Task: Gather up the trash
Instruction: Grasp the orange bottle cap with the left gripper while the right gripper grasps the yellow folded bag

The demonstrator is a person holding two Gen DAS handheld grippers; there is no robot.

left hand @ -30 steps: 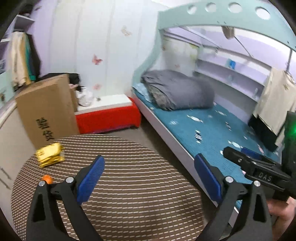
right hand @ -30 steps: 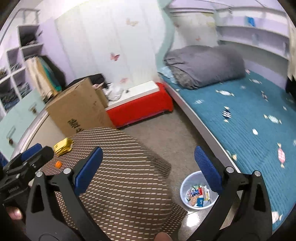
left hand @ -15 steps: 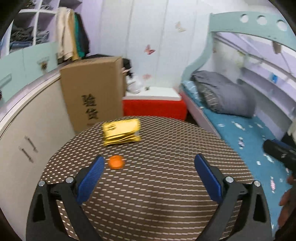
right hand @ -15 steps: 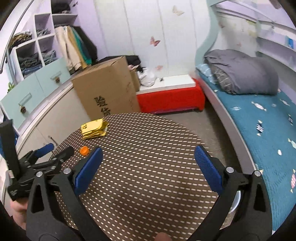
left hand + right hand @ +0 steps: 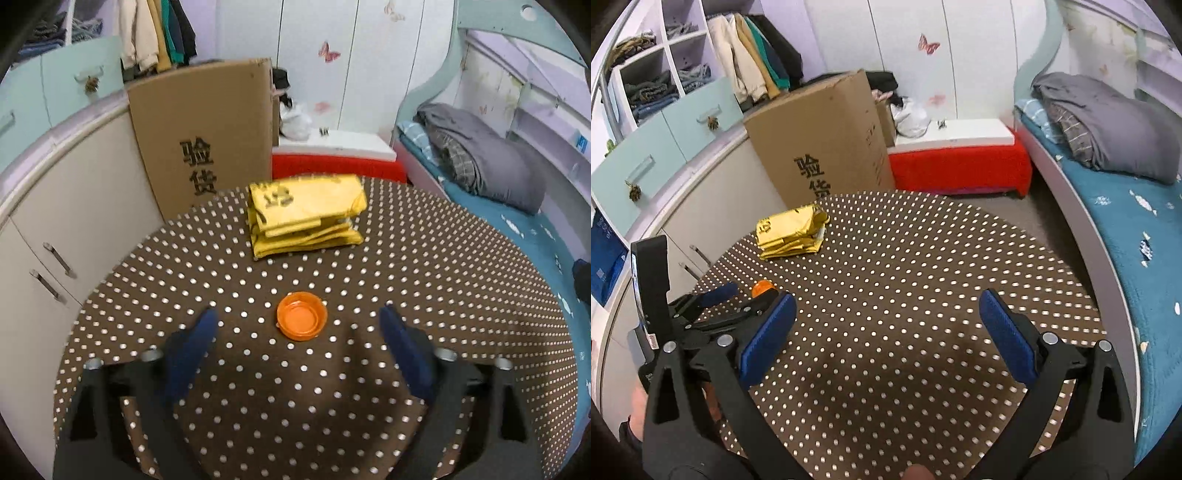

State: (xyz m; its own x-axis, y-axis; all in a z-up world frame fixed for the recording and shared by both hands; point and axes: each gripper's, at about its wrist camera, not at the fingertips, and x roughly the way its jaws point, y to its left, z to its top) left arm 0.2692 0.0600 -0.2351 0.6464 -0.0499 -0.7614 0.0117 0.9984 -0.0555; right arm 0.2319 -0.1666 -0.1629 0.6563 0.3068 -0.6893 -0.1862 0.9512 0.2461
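An orange bottle cap (image 5: 301,315) lies open side up on the round brown dotted table (image 5: 461,295). My left gripper (image 5: 299,328) is open, its blue pads on either side of the cap, just short of it. A folded yellow packet (image 5: 304,214) lies beyond the cap. In the right wrist view my right gripper (image 5: 886,325) is open and empty over the table's middle. The left gripper (image 5: 738,295) shows there at the left, around the cap (image 5: 762,287), with the yellow packet (image 5: 792,232) farther back.
A tall cardboard box (image 5: 827,144) stands behind the table, beside a white cabinet (image 5: 55,240). A red bench with a white top (image 5: 960,158) sits by the back wall. A bed with a blue cover (image 5: 1137,236) and grey duvet runs along the right.
Both grippers have swung left from the bed toward the table. The left gripper has closed in on the orange cap, which now sits between its open fingers.
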